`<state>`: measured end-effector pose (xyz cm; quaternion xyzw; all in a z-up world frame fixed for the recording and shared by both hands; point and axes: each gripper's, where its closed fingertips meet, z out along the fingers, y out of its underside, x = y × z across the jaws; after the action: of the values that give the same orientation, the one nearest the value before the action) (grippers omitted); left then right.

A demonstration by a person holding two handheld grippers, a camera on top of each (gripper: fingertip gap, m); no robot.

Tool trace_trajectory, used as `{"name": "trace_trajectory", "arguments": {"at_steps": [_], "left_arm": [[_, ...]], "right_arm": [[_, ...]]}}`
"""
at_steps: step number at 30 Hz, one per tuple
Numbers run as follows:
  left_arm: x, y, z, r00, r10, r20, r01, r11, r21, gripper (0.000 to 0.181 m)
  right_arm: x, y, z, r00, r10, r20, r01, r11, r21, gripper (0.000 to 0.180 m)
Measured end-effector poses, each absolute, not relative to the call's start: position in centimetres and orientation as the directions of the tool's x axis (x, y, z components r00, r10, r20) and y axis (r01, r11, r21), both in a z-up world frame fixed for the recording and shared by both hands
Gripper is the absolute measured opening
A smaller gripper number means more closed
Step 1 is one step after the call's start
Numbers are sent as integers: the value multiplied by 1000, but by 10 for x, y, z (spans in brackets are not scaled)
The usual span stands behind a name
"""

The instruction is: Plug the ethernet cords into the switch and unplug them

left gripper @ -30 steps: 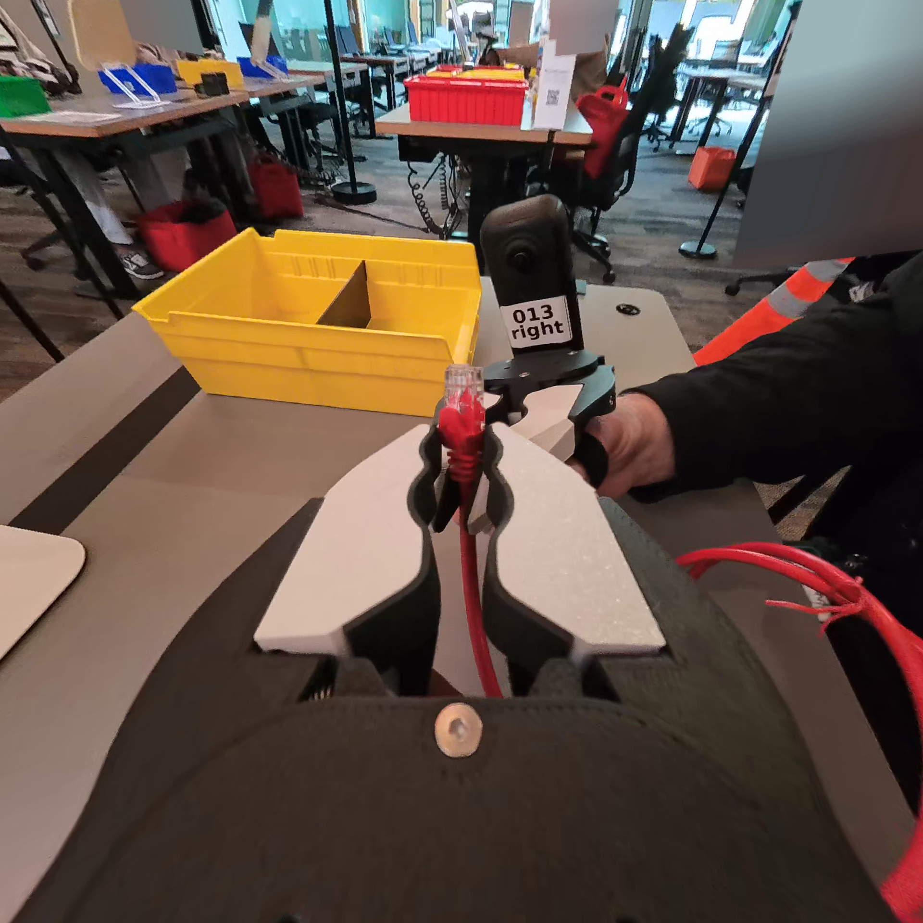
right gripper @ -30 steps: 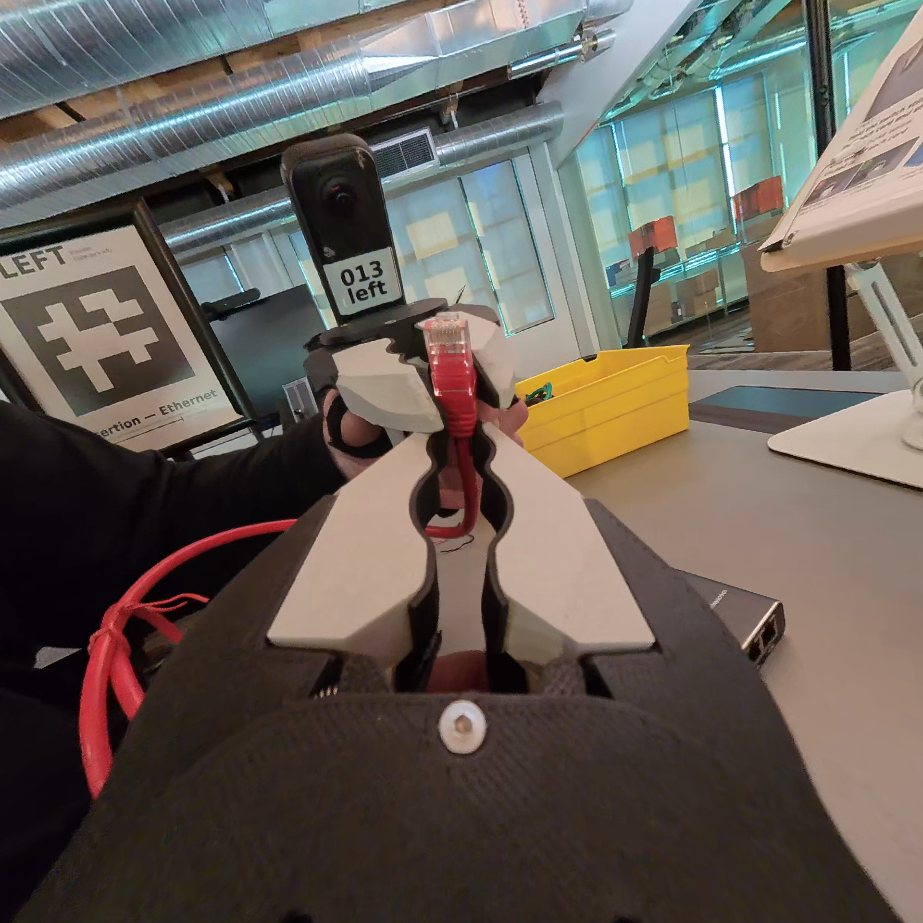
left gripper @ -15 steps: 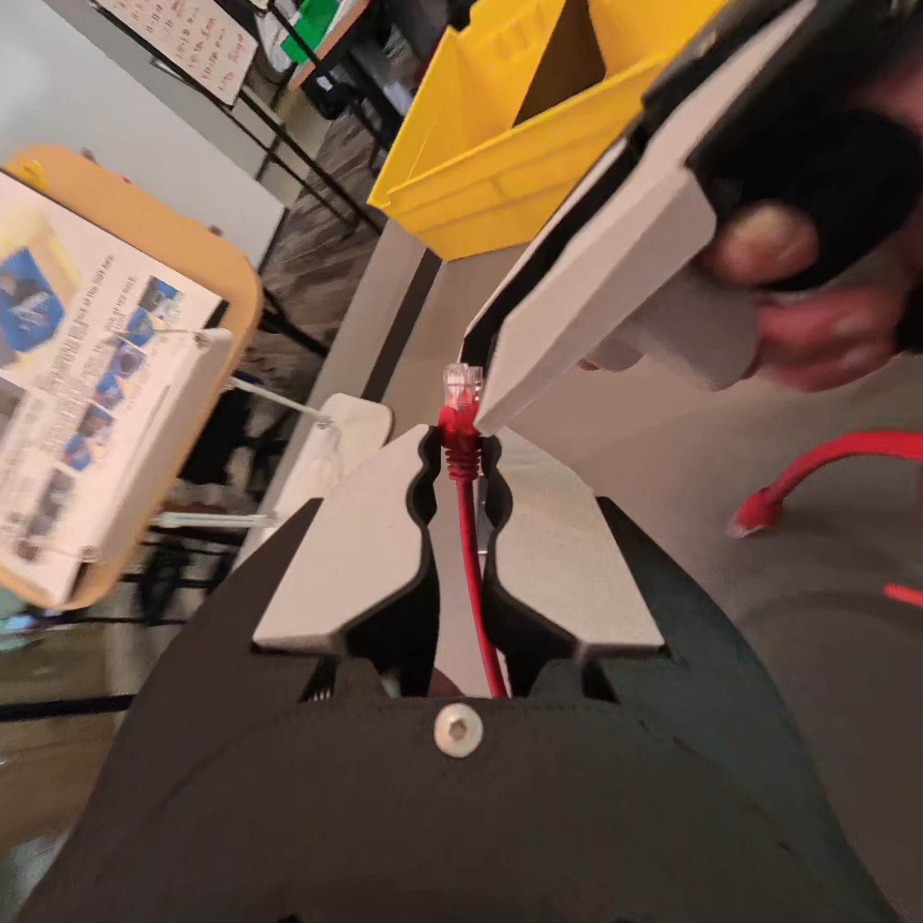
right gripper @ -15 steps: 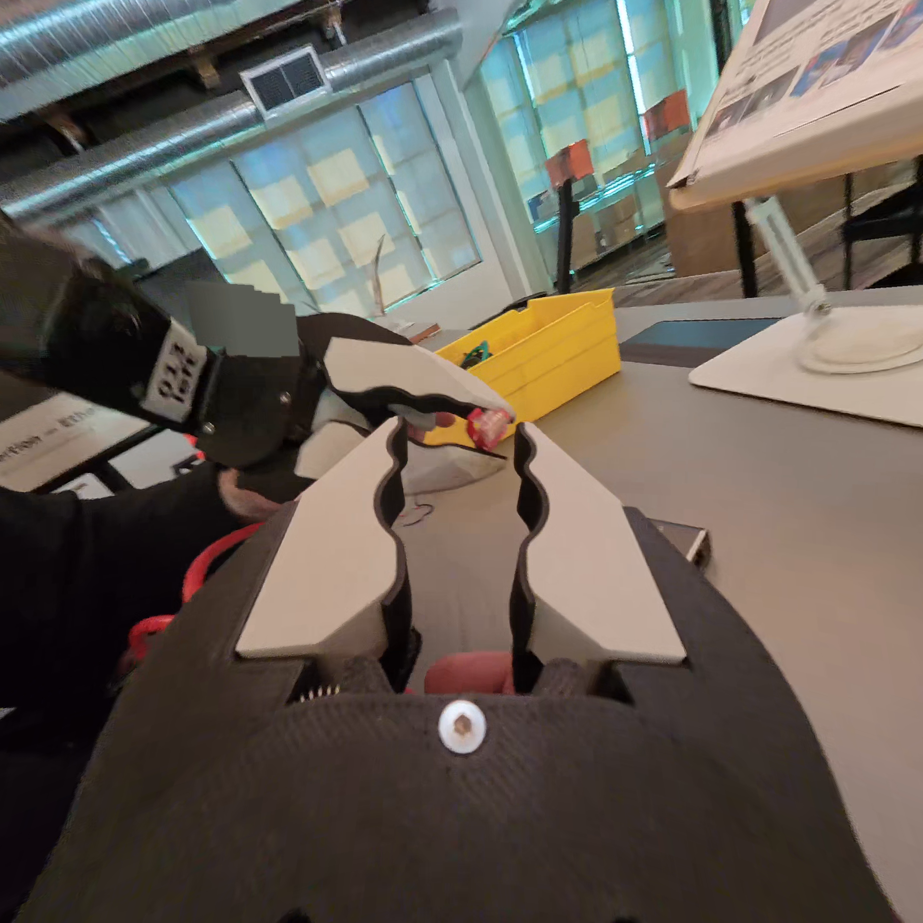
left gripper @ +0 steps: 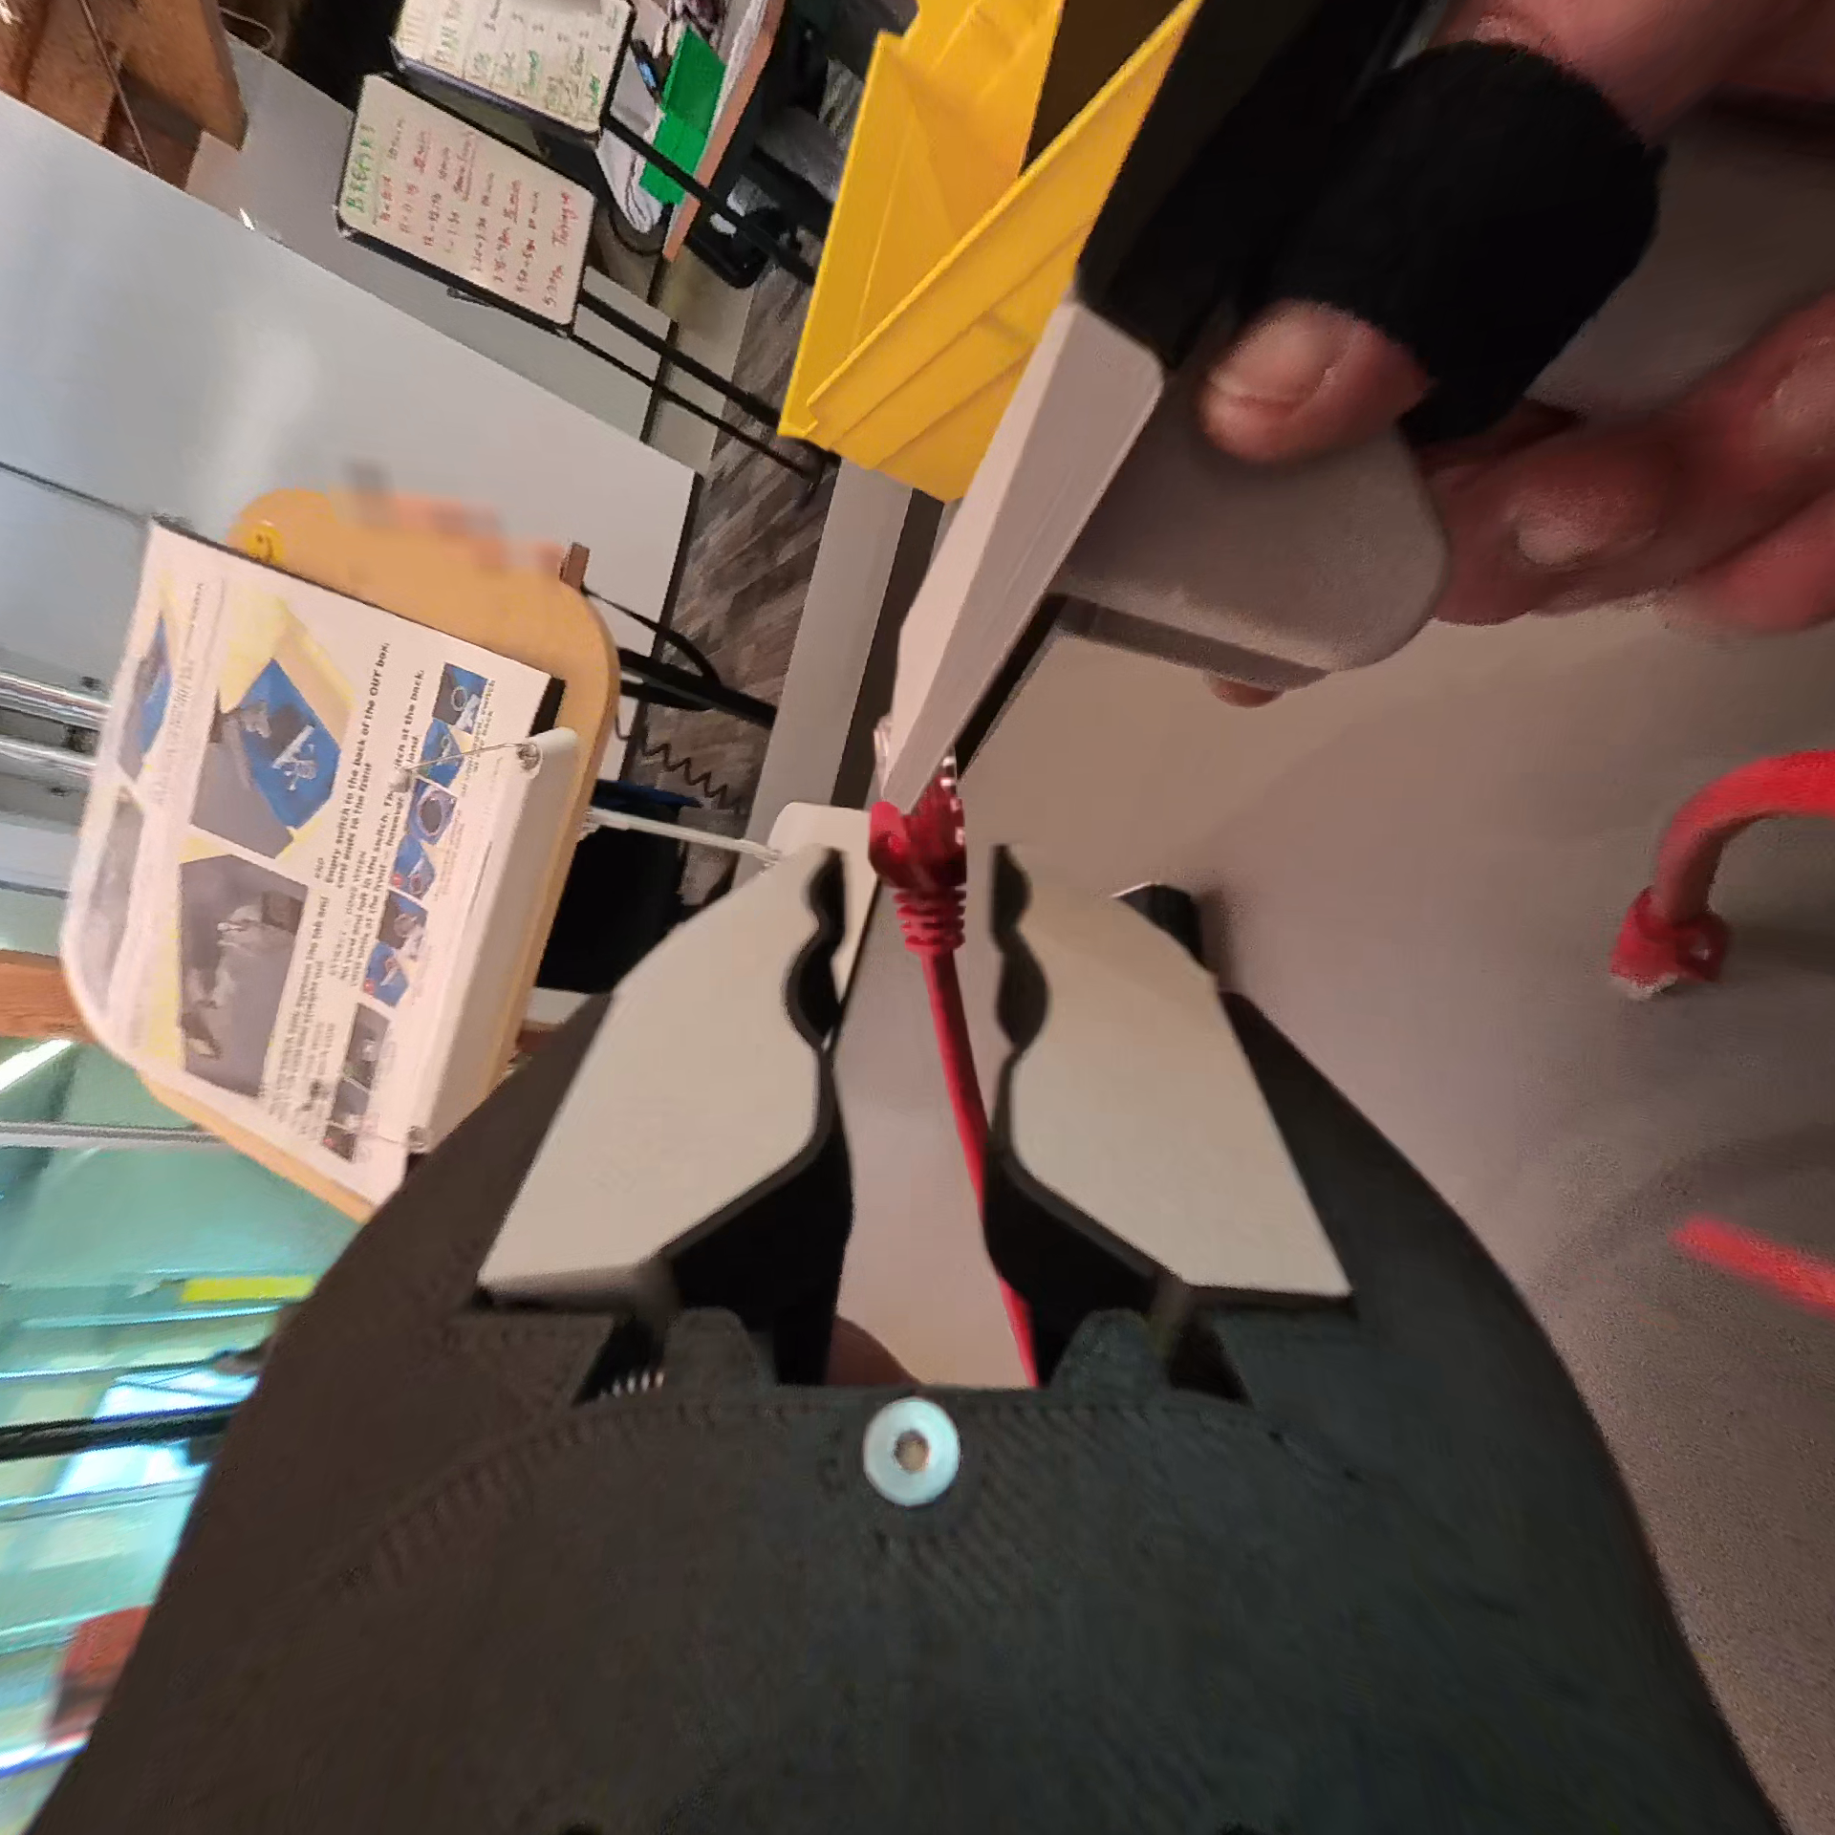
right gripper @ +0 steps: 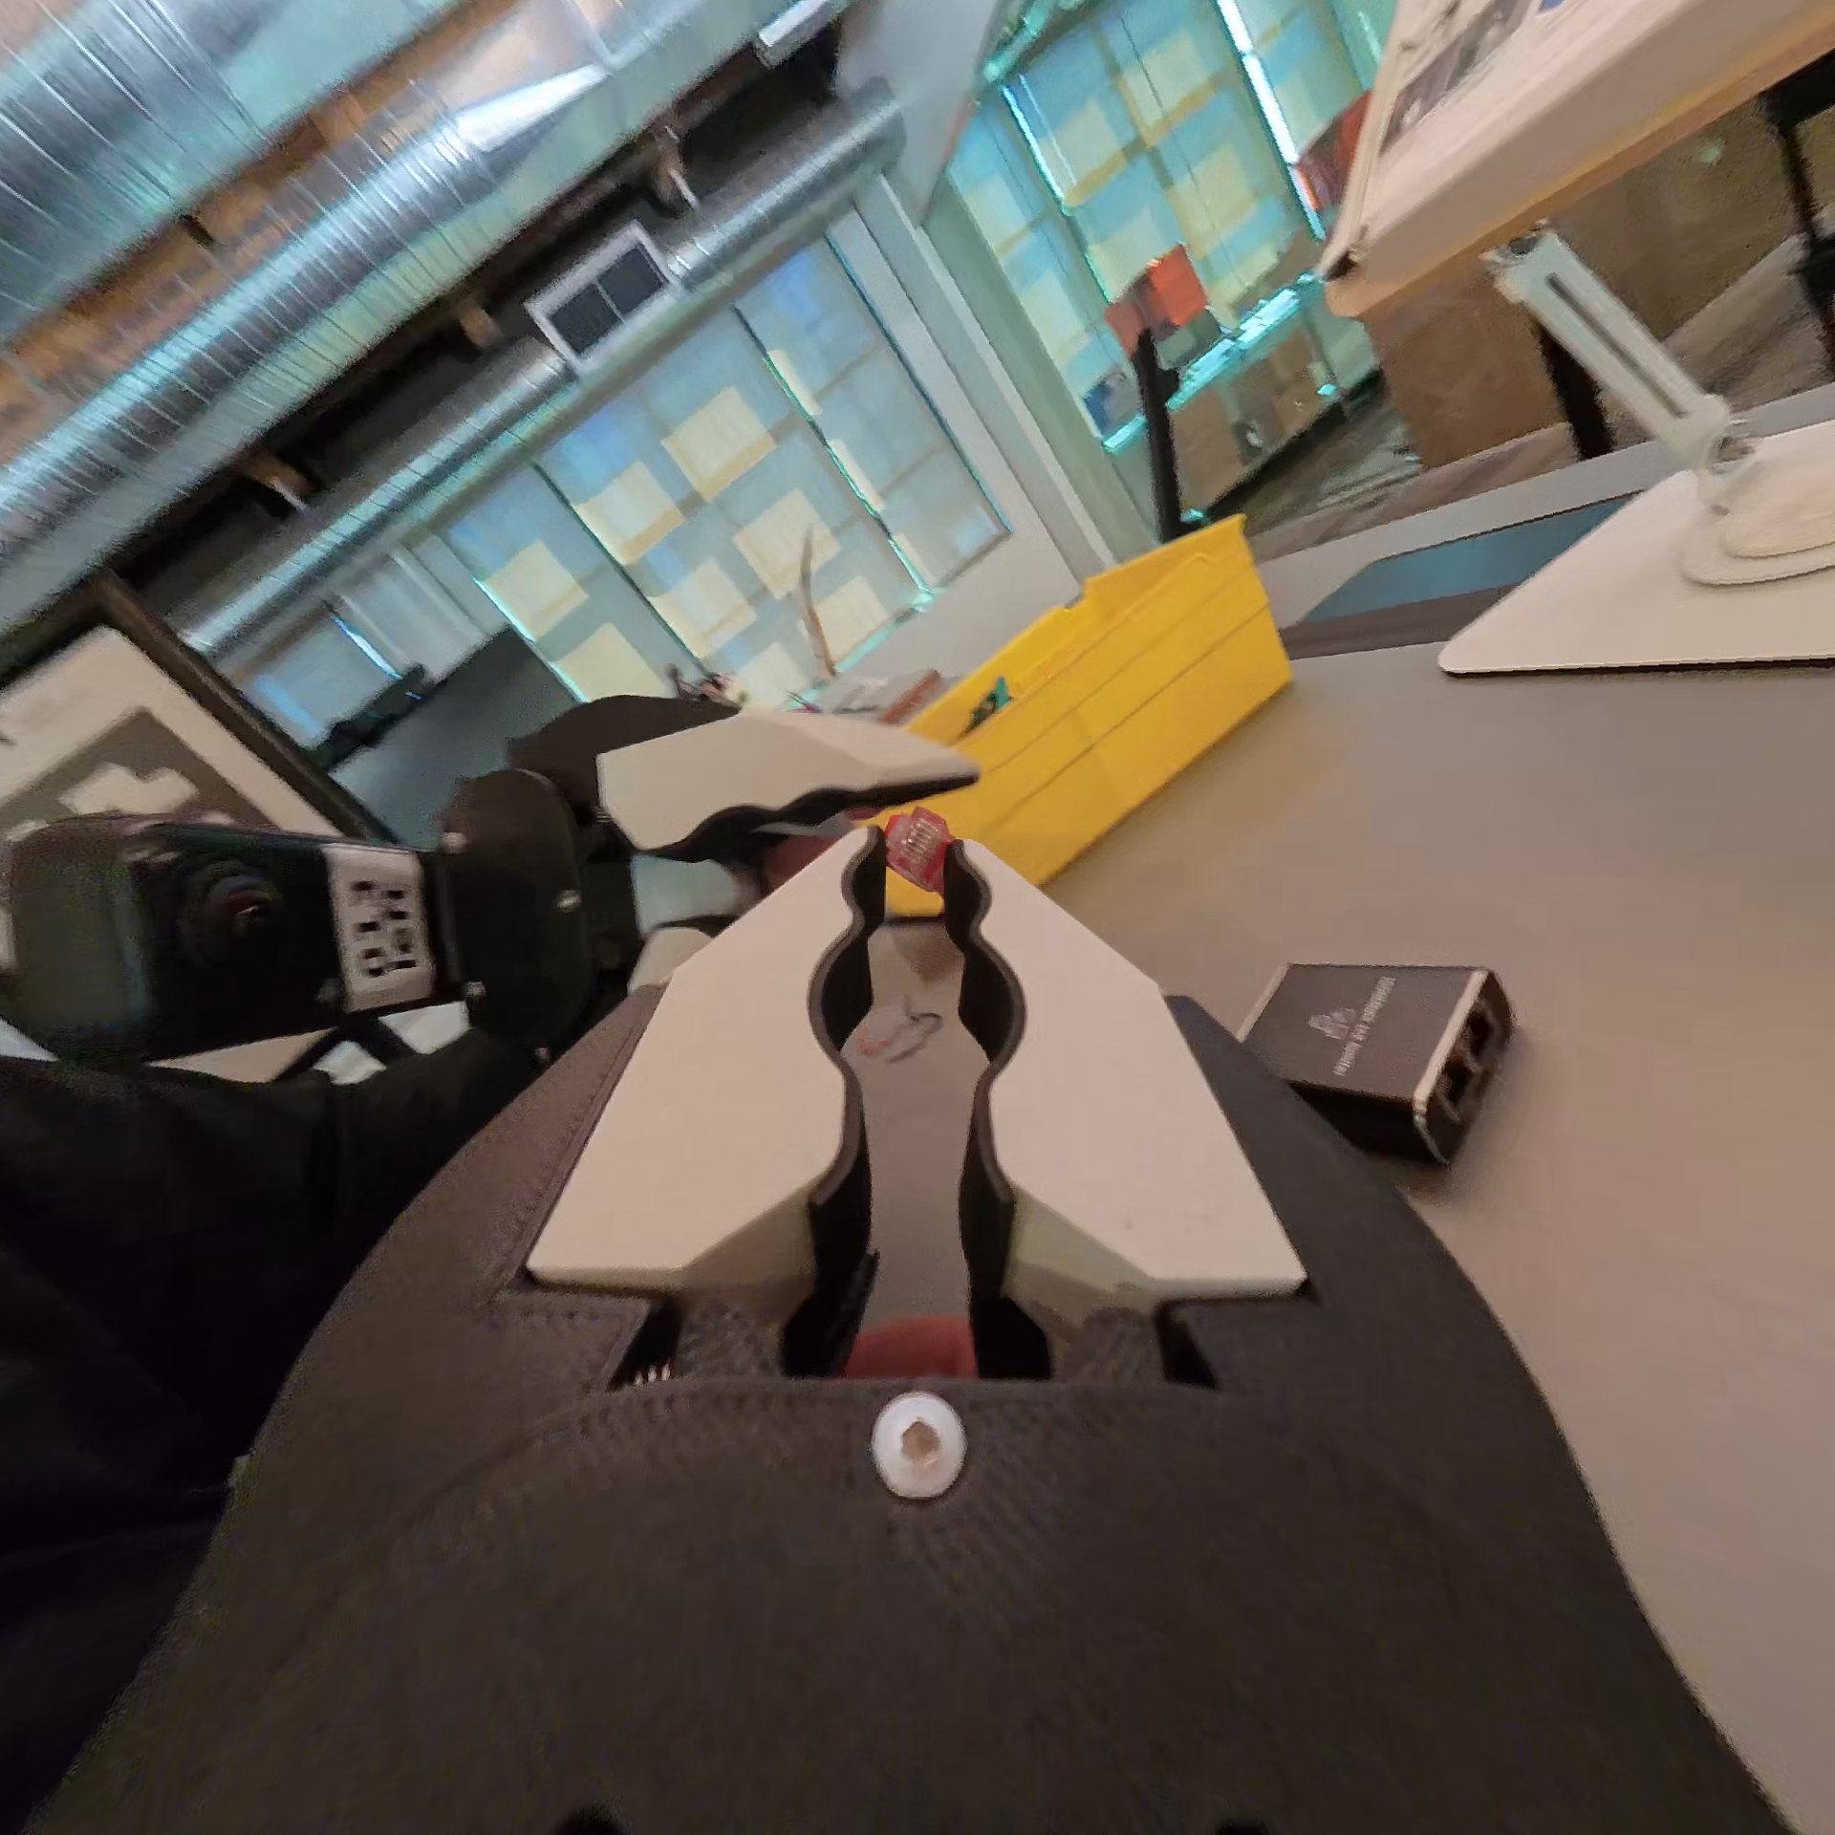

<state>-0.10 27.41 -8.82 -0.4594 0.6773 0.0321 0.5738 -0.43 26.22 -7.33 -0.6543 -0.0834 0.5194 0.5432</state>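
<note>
A red ethernet plug [left gripper: 918, 844] sits between the tips of my left gripper [left gripper: 914, 864], whose fingers stand apart and do not touch it; its cord [left gripper: 958, 1072] runs back between them. My right gripper [right gripper: 912, 844] is shut on that plug's clear tip [right gripper: 916, 842]. In the left wrist view its finger [left gripper: 1003, 556] comes in from the upper right. The black switch [right gripper: 1380, 1053] lies on the table to the right, ports facing right. A second red plug [left gripper: 1668, 948] lies loose on the table. My left gripper also shows in the right wrist view [right gripper: 784, 770].
A yellow bin [right gripper: 1122, 725] stands at the far side of the grey table [right gripper: 1489, 844]. A white stand [right gripper: 1638, 596] holding a printed sheet [left gripper: 298, 894] is at the table's edge. A person's hand [left gripper: 1589, 477] holds the right gripper. Less than 4 cm separates the two grippers' tips.
My right gripper let its own plug drop to the table, opened, then closed on the tip of the plug in my left gripper. My left gripper's fingers have opened off the cord. Both views tilted.
</note>
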Motion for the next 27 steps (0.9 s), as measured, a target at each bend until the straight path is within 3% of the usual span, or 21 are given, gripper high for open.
{"name": "trace_trajectory", "arguments": {"at_steps": [3,6,13,17,27], "left_arm": [[2,269,-81,106,-697,-709,-568,543,-619,58],[1,264,-71,105,-788,-607,-481,494,-724,51],[6,262,-80,102,-856,-507,-431,421,-798,33],[10,255,-76,123,-927,-355,-316,303,-899,16],[12,252,-70,162,-926,-340,-218,302,-928,13]], "right_arm": [[-4,256,-61,336,711,-618,-513,-412,-753,8],[-3,253,-60,279,720,-636,-533,-435,-726,6],[0,254,-59,229,716,-659,-572,-449,-686,6],[1,252,-56,193,727,-658,-597,-446,-667,6],[3,251,-52,142,734,-664,-628,-452,-634,6]]}}
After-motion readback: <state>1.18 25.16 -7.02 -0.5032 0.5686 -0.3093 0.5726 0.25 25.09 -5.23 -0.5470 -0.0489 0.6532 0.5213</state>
